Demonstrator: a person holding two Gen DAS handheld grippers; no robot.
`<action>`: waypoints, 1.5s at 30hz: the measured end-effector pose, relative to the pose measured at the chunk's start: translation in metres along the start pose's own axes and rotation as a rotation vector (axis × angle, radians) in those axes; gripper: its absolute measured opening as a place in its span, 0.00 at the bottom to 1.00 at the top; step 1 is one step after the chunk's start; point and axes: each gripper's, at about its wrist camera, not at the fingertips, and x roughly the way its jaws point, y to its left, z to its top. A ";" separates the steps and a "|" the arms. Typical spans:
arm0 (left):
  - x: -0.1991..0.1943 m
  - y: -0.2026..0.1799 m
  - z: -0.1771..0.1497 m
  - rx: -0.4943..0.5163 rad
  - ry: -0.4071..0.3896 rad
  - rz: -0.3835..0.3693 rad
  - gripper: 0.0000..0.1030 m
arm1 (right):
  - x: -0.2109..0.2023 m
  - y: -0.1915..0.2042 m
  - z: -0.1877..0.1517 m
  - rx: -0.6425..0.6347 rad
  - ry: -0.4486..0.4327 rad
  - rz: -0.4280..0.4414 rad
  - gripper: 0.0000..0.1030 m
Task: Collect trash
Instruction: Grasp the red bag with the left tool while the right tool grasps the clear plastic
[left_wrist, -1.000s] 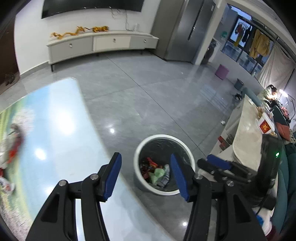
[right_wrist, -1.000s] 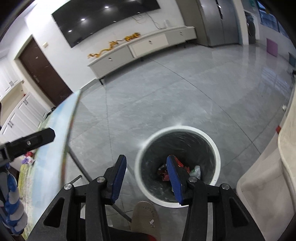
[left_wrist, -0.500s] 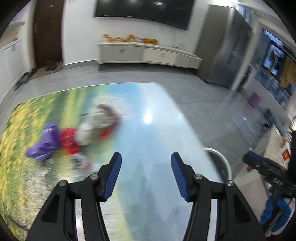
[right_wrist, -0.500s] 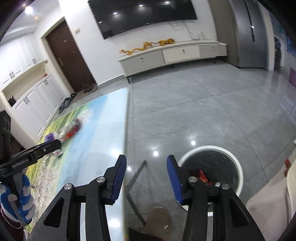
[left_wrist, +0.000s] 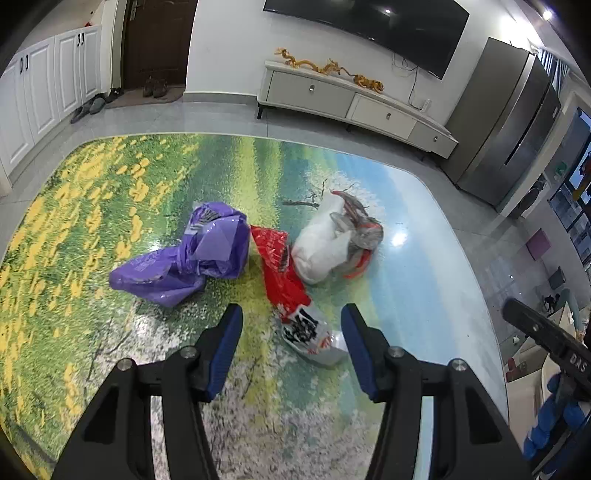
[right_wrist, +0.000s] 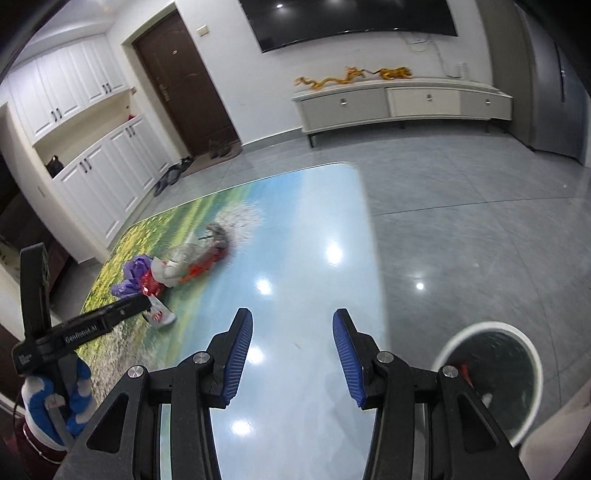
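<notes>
Both grippers swung from the bin (right_wrist: 489, 380) to the counter (left_wrist: 406, 295). Left gripper (left_wrist: 291, 349) hangs wide open, holding nothing, above the red wrapper (left_wrist: 284, 273) lying between its fingers. That slippery wrapper (thin plastic) might slide away. Right gripper (right_wrist: 291, 356) is open and empty too.

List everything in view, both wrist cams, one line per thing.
Purple bag: 1, purple, table, left of pile.
Red wrapper: 1, red and clear, mid-pile, nearest left claw.
White bag: 1, white with grey-red, right of pile.
Table: 1, landscape print.
Bin: 1, white, floor right of table, trash inside.
TV cabinet: 1, white, far wall.
TV: 1, black, wall.
Door: 1, dark brown.
Fridge: 1, grey.
Left claw: open, empty.
Right claw: open, empty.
</notes>
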 end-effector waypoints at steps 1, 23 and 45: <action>0.004 0.002 0.001 -0.003 0.004 -0.006 0.52 | 0.006 0.003 0.003 -0.003 0.005 0.007 0.42; 0.024 -0.002 0.003 0.069 -0.014 -0.045 0.23 | 0.131 0.050 0.066 -0.025 0.117 0.074 0.34; -0.032 -0.016 -0.012 0.070 -0.069 -0.050 0.20 | 0.054 0.031 0.047 -0.042 0.021 0.044 0.16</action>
